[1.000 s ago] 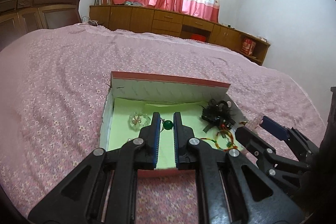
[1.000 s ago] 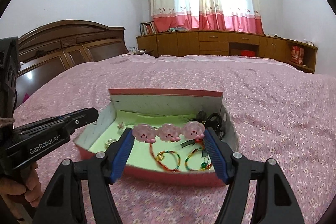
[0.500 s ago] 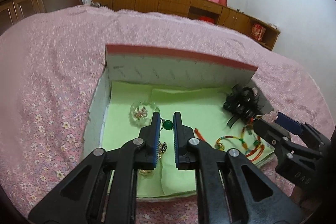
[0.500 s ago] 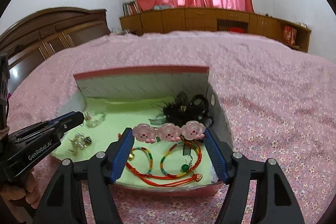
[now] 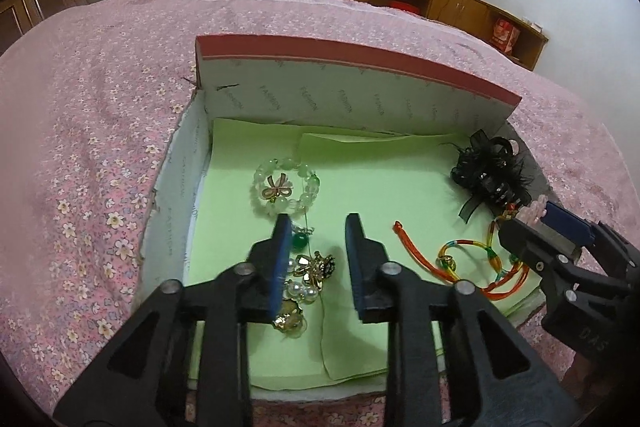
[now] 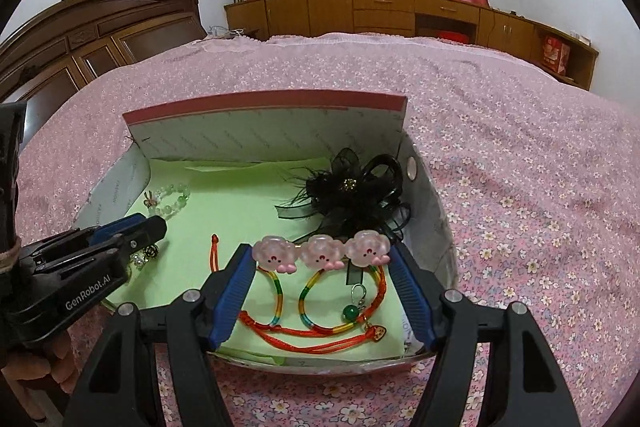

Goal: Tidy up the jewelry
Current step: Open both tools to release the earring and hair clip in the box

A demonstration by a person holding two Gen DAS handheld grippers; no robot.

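Note:
An open pink-rimmed box (image 5: 360, 57) lined with green paper lies on the bed. My left gripper (image 5: 318, 223) hovers over its left half and its jaws are opening. A green bead pendant (image 5: 298, 242) on a thin cord sits against the left finger, clear of the right one. Beneath lie gold and pearl pieces (image 5: 312, 271), with a pale bead bracelet (image 5: 286, 191) farther in. My right gripper (image 6: 320, 253) is shut on a pink cloud hair clip (image 6: 320, 251), held above rainbow cord bracelets (image 6: 308, 303) in the box (image 6: 264, 105).
A black feather hair flower (image 6: 352, 195) fills the box's far right corner. The box's lid flap stands upright at the back. Pink flowered bedding (image 6: 520, 187) surrounds the box. A wooden headboard (image 6: 100, 27) and low cabinets (image 6: 400, 11) stand far off. A hand grips the left tool's handle.
Both grippers came down and closer over the box. The left jaws, pinched on the green bead before, have spread apart. The right grip on the clip is unchanged.

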